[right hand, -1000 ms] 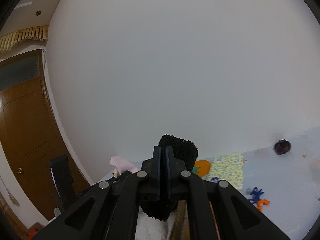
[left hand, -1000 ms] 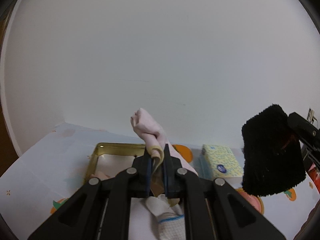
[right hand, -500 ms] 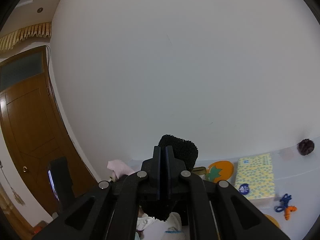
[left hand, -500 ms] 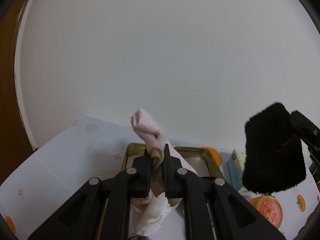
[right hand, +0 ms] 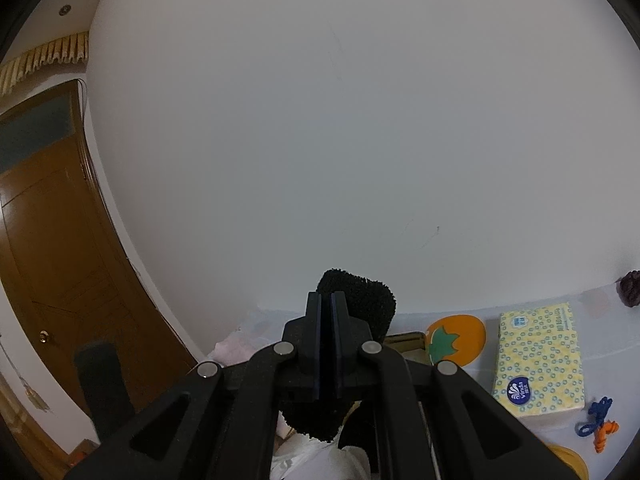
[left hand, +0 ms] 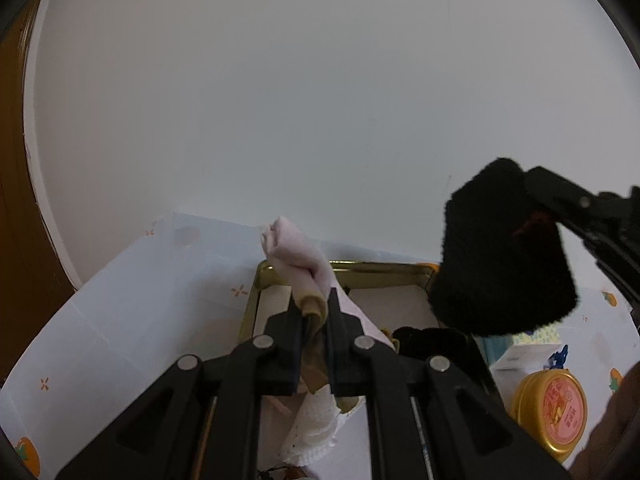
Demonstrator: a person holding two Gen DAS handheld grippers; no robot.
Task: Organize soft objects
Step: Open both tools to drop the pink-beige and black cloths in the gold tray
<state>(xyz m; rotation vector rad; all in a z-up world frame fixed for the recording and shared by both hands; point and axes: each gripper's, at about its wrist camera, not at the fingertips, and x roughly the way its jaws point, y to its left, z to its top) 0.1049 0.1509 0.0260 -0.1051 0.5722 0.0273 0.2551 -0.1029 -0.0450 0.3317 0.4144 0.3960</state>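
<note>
**Both claws clamped on soft items above gold tray**

Left gripper (left hand: 314, 312) clamped on a pink sock (left hand: 298, 258), tan cuff pinched between the fingers, toe end sticking up and forward past the tips. Held over the near-left part of the gold tray (left hand: 256, 280), which sits on a white tablecloth (left hand: 132, 300) with small orange prints. Below the fingers, a white cloth (left hand: 316, 432) draped at the tray's near edge; a dark item (left hand: 432, 344) lying inside the tray.

Right gripper (right hand: 326, 308) closed tight on a black fuzzy sock (right hand: 368, 300), fabric showing above and below the fingers. From the left wrist view, same black sock (left hand: 504, 252) hanging at the right, above the tray's right end.

To the right on the table: yellow tissue pack (right hand: 538, 360), orange persimmon print (right hand: 456, 338), blue-and-orange toy (right hand: 598, 426), gold tin (left hand: 550, 408) with a pink lid. Brown door (right hand: 52, 248) at far left
</note>
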